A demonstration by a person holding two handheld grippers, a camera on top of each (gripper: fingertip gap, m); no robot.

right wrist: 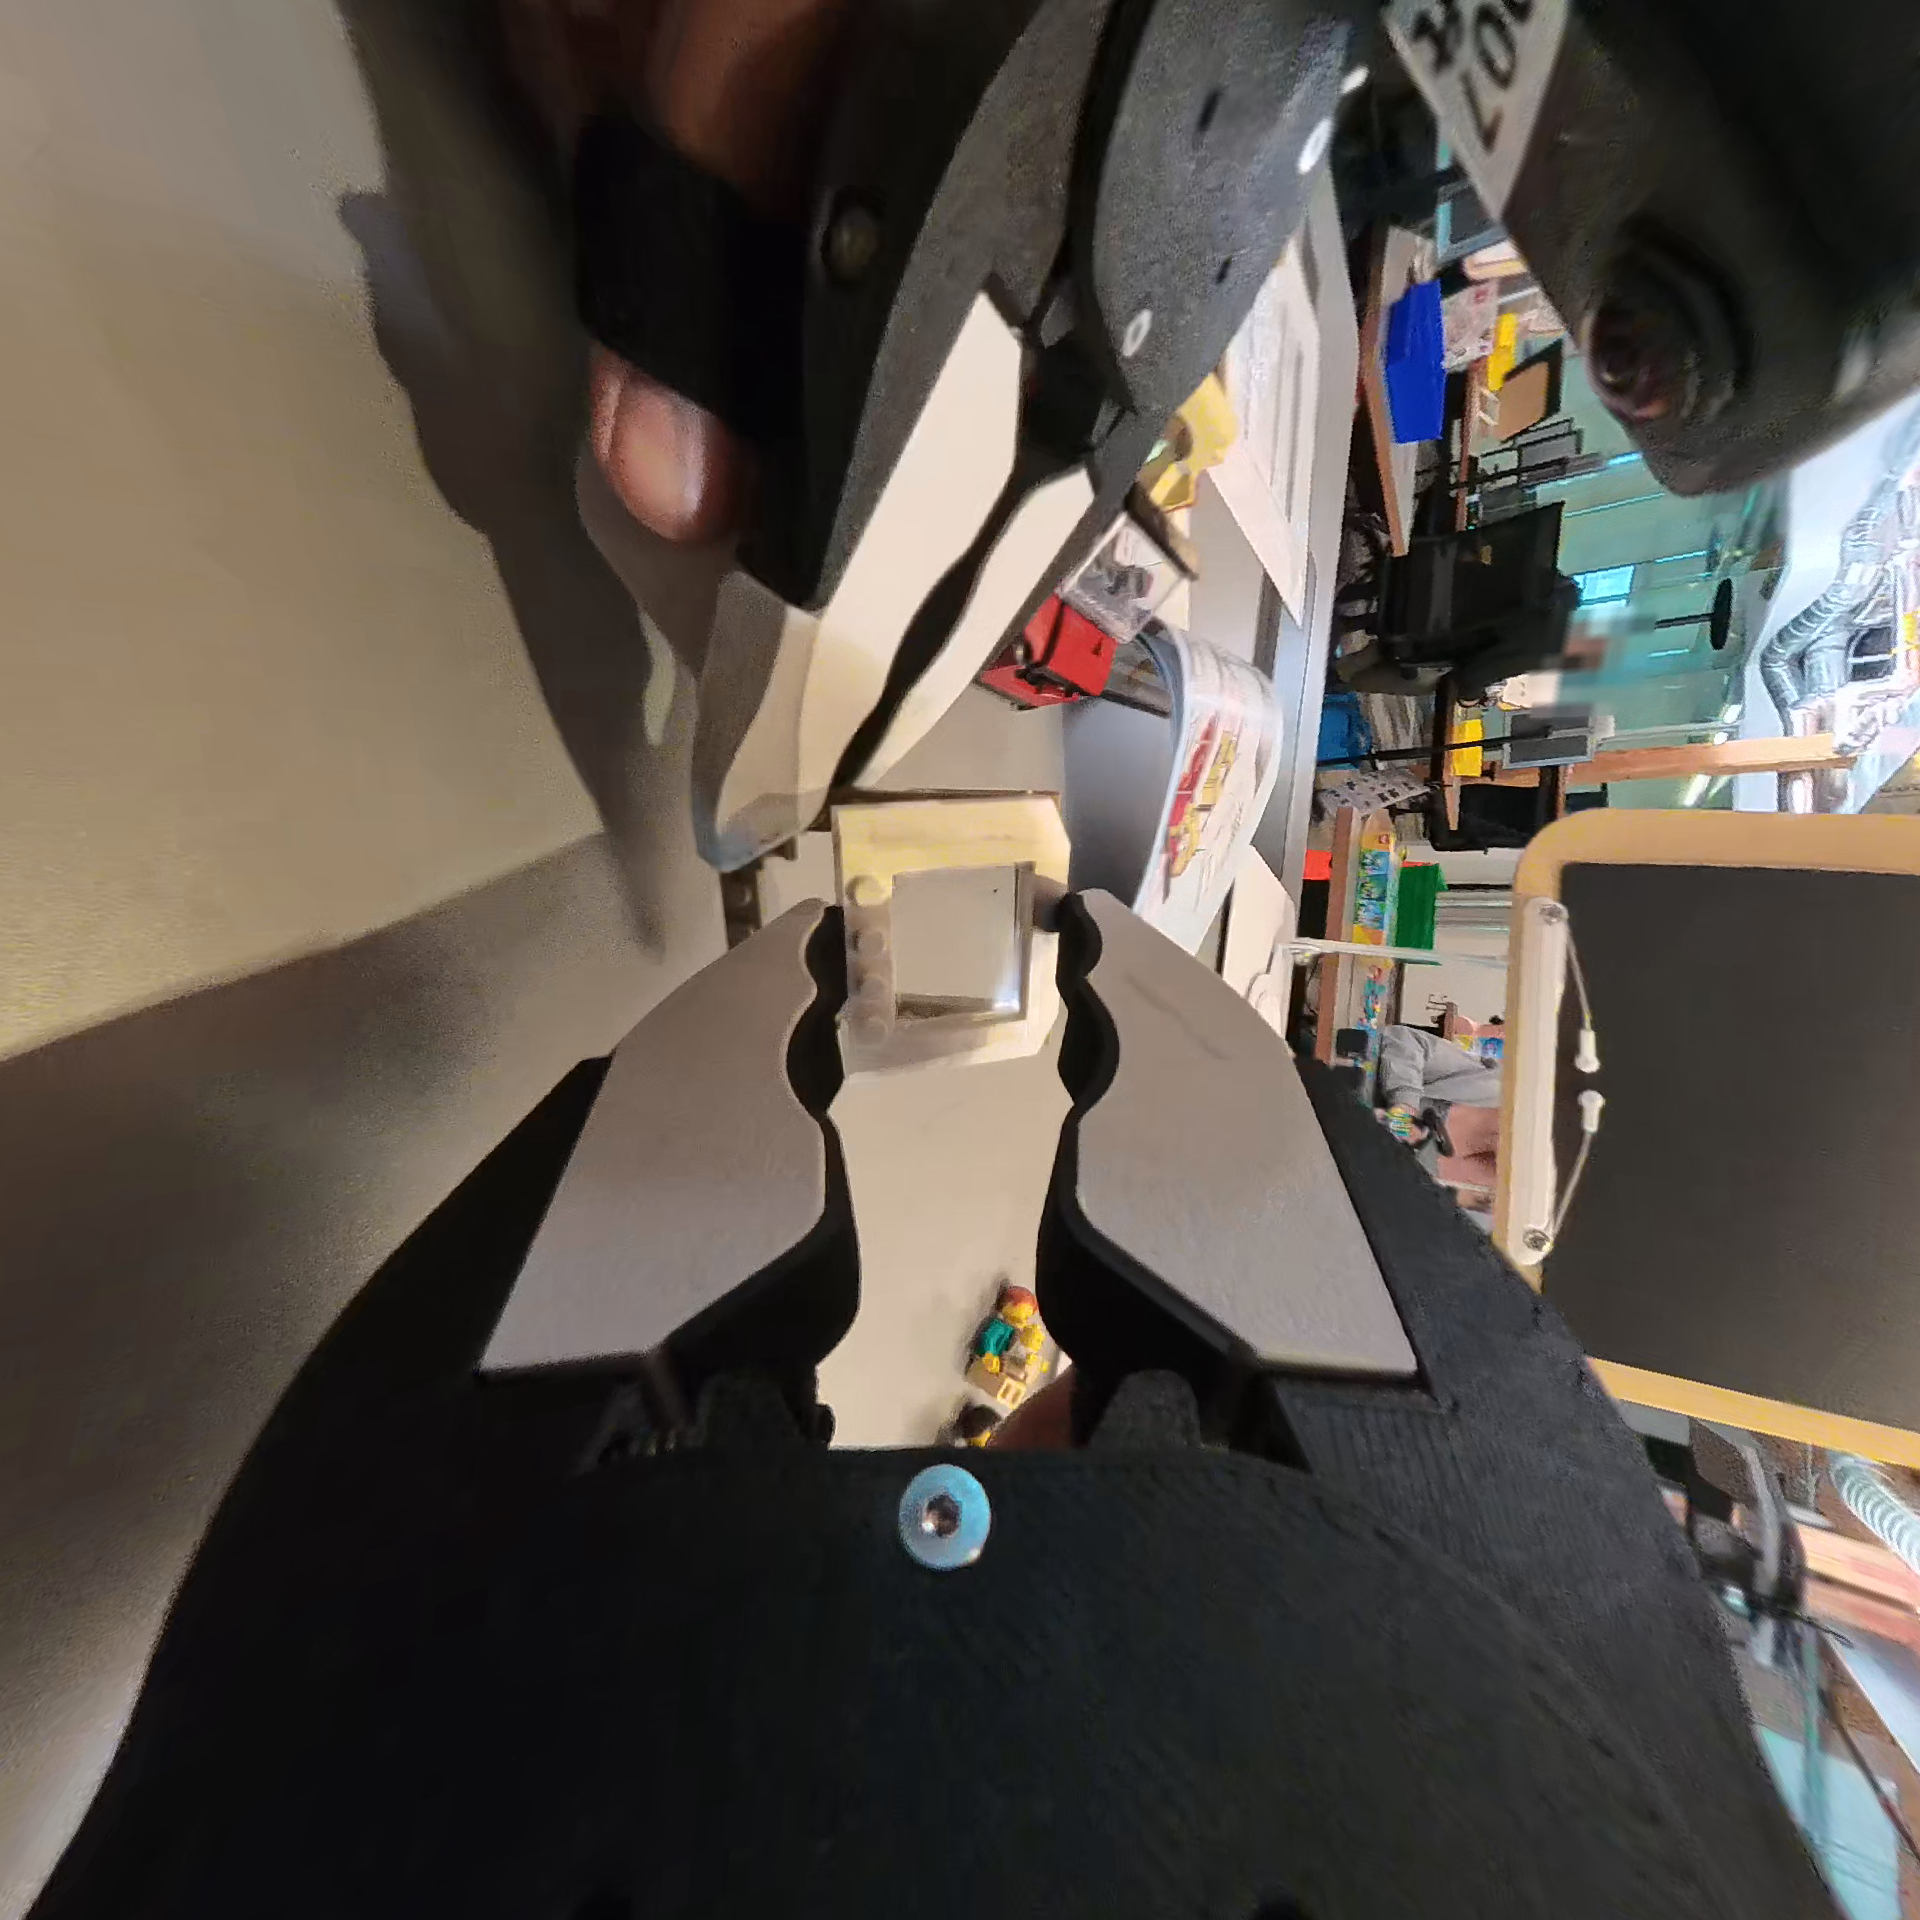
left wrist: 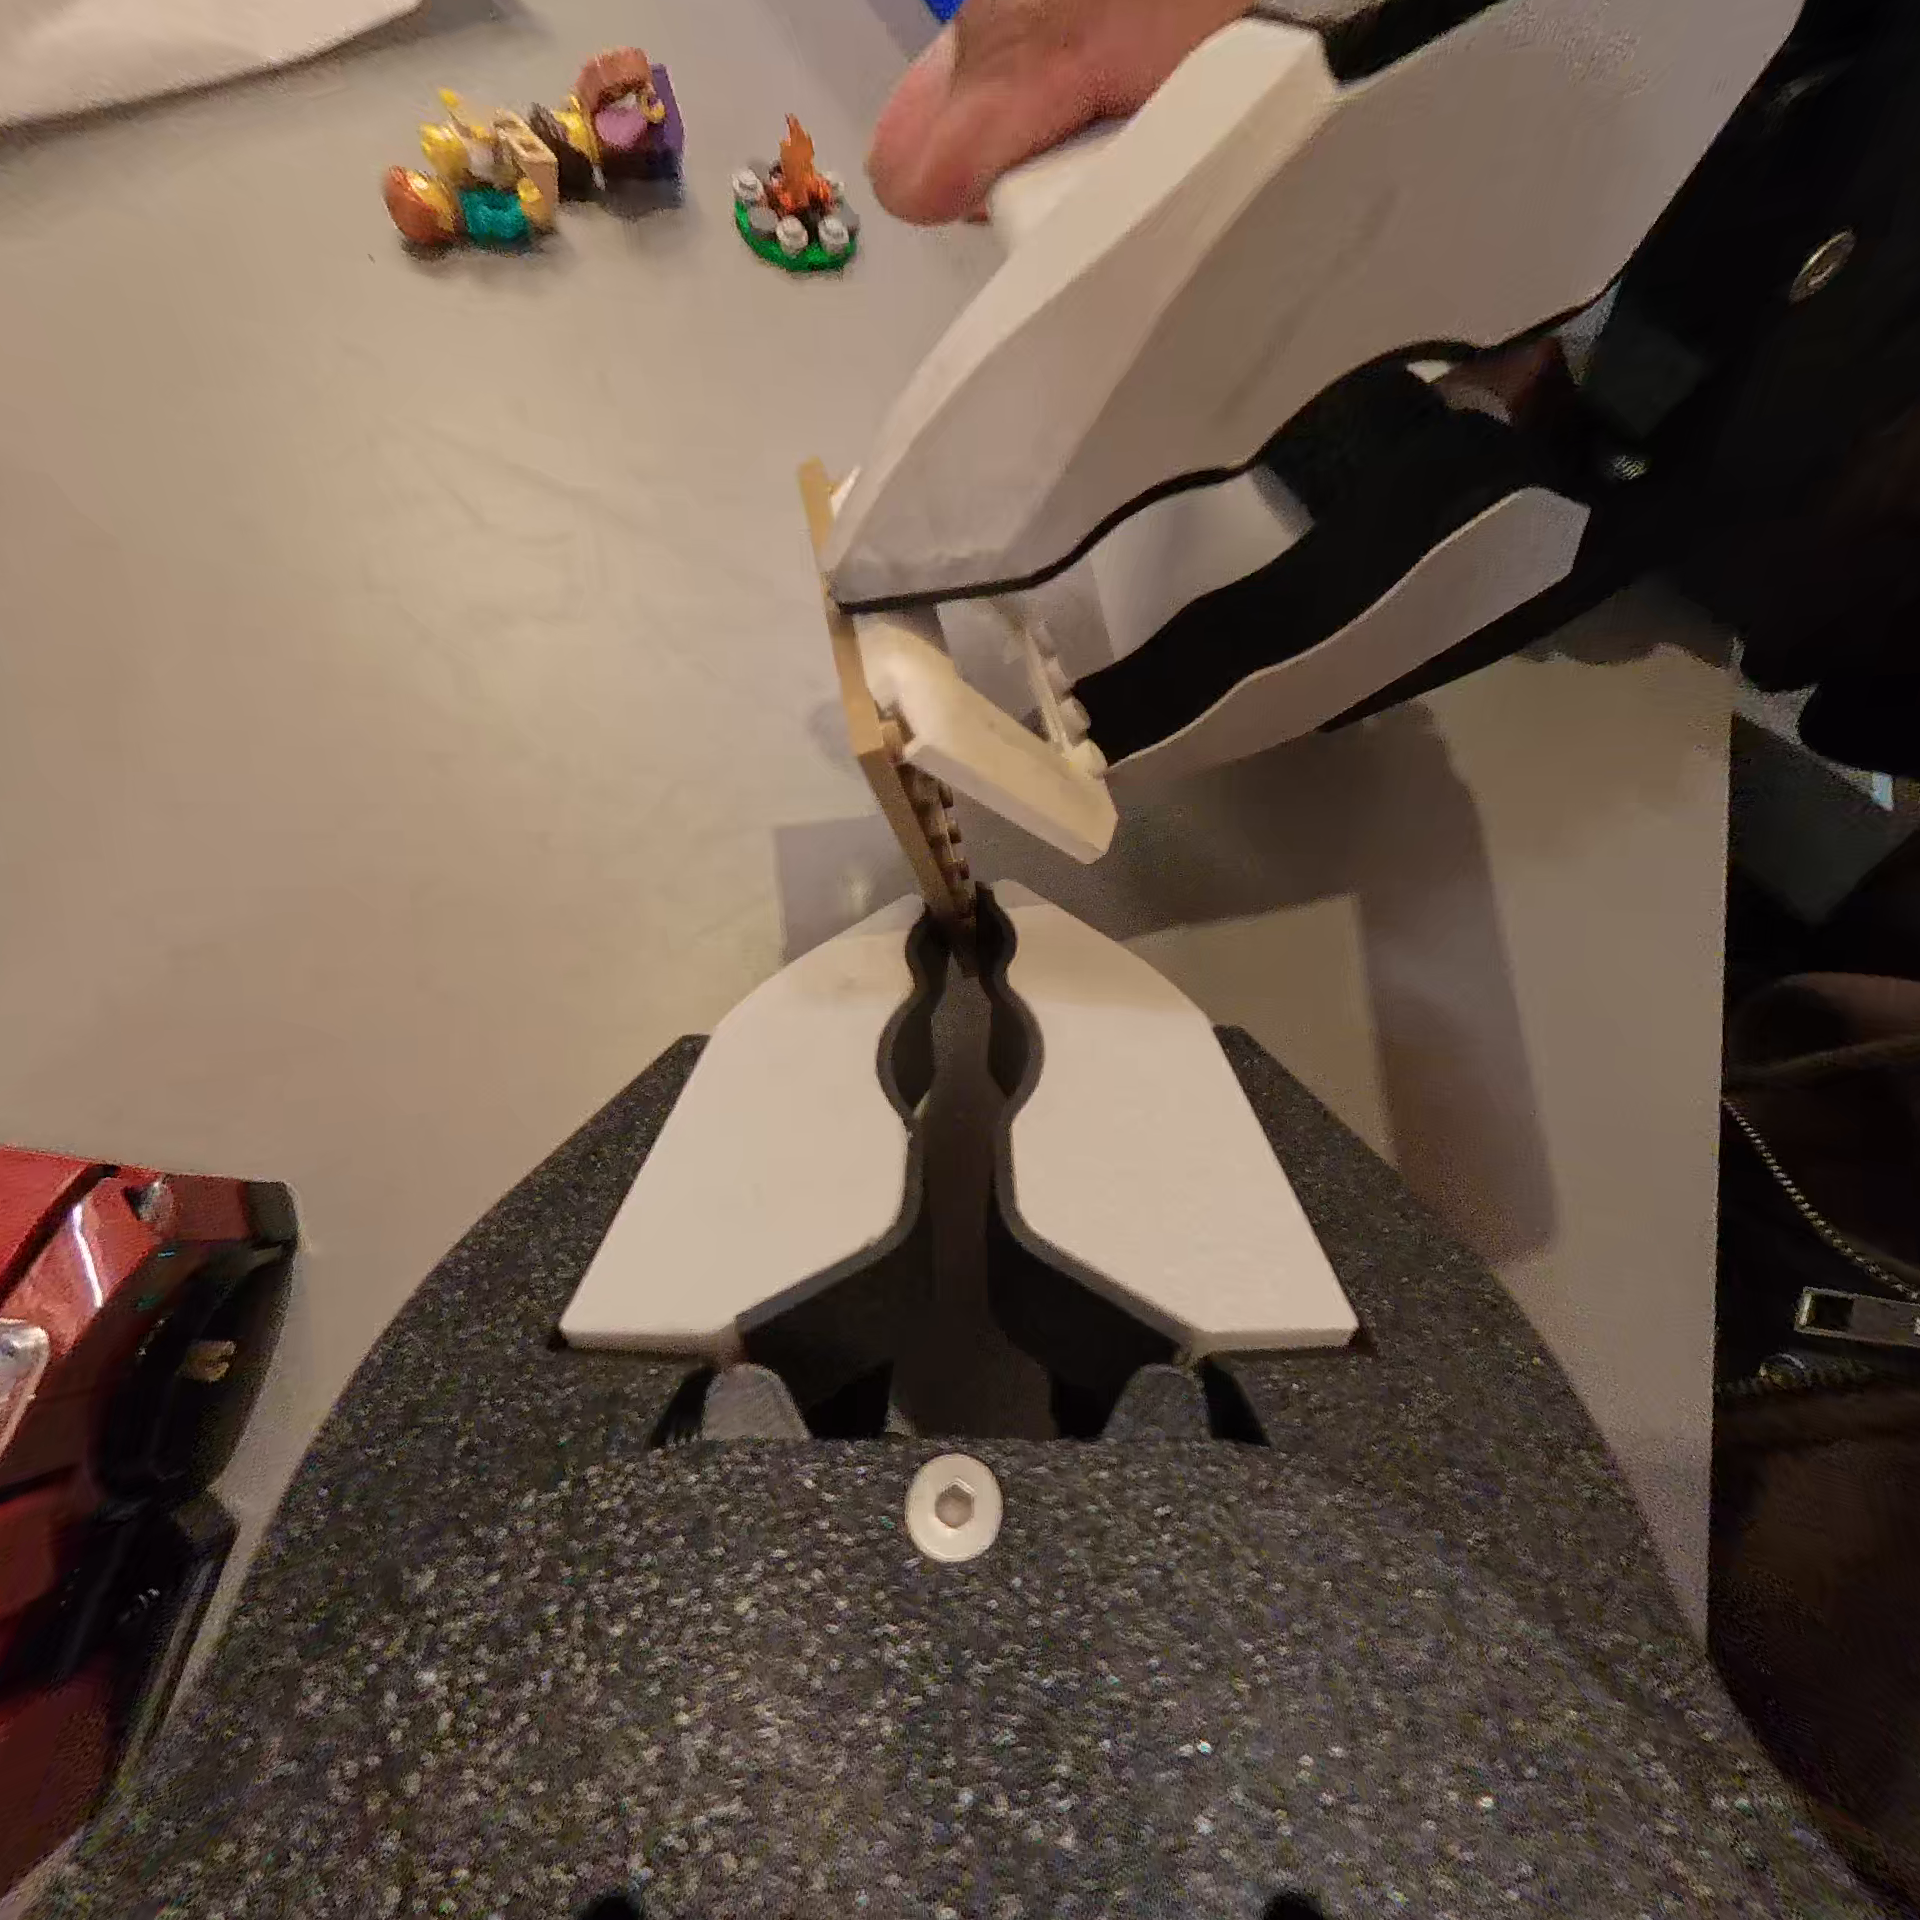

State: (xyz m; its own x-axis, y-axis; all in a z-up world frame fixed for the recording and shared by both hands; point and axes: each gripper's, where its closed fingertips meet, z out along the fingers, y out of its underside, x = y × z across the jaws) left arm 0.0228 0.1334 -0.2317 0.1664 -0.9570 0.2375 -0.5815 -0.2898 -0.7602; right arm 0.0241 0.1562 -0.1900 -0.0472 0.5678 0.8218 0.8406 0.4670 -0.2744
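Left tongs (left wrist: 961, 935) pinch tan plate (left wrist: 868, 686); right tongs (right wrist: 945, 925) clamp white assembly (right wrist: 951, 966).

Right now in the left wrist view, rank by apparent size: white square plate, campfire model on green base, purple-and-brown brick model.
1. White square plate, though it sits much nearer the camera.
2-3. Purple-and-brown brick model and campfire model on green base: too alike to rank.

We found open grey tabletop (left wrist: 364, 623) left of the two meeting grippers, free back to the small toy figures (left wrist: 530, 156) and campfire model (left wrist: 795, 208). A red toy vehicle (left wrist: 94, 1382) blocked the near left, and a dark zipped bag (left wrist: 1818, 1247) the right edge.
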